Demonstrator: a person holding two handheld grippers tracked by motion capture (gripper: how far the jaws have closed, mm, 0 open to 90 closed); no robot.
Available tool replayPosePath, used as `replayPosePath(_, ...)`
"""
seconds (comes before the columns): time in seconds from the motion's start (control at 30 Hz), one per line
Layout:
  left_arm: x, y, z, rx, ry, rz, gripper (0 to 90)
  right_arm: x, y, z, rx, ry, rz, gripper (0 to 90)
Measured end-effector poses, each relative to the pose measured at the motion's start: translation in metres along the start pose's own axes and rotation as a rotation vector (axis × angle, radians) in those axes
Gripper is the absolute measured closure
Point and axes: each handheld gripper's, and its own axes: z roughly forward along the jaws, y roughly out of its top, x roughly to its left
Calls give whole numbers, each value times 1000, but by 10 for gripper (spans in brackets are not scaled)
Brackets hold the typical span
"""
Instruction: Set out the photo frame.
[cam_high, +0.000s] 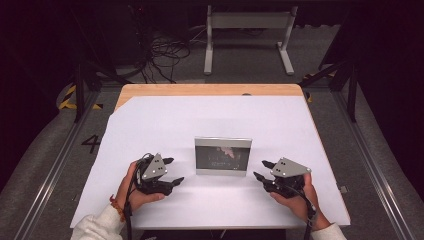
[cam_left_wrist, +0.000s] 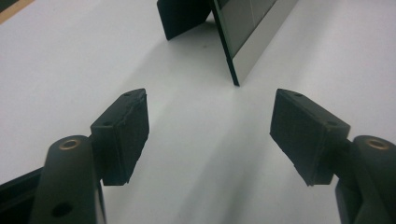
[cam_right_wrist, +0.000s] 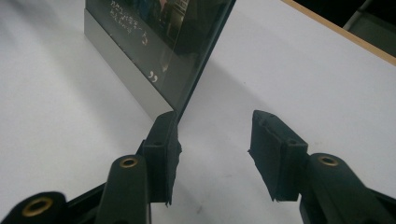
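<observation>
A small picture frame (cam_high: 223, 156) with a silver border and dark glass stands upright in the middle of the white table (cam_high: 165, 120). My left gripper (cam_high: 173, 170) rests just left of it, open, with nothing between its jaws. In the left gripper view the frame's near corner (cam_left_wrist: 240, 42) stands ahead of the gap, with its black back stand (cam_left_wrist: 182, 18) behind. My right gripper (cam_high: 261, 170) sits just right of the frame, also open and empty. In the right gripper view the frame's edge (cam_right_wrist: 154, 56) is close ahead of the left jaw.
A wooden strip (cam_high: 210, 90) of the table top runs along the far edge. Beyond it stand a white metal stand (cam_high: 247, 35) and loose cables (cam_high: 165, 55) on the floor. Dark rails flank the table on both sides.
</observation>
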Motion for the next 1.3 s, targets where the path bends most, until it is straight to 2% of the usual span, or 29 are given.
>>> replayPosePath(0.2, -1, -10, -6, 14, 16, -4, 251, -1, -6, -2, 16, -10, 3, 478)
replayPosePath(0.43, 1, -20, -13, 30, 39, -13, 231, -4, -13, -8, 27, -31, 19, 384)
replayPosePath(0.6, 2, -27, -19, 26, 41, -35, 220, -4, -19, -13, 31, -47, 24, 338)
replayPosePath(0.83, 3, -35, -24, 34, 47, -39, 191, -8, -26, -17, 41, -66, 35, 273)
replayPosePath(1.0, 6, -44, -31, 24, 56, -68, 173, -9, -33, -22, 55, -100, 38, 206)
replayPosePath(1.13, 6, -49, -35, 22, 59, -77, 168, -10, -37, -25, 61, -114, 42, 173)
replayPosePath(1.3, 10, -57, -42, -3, 67, -114, 138, -11, -41, -29, 49, -120, 44, 137)
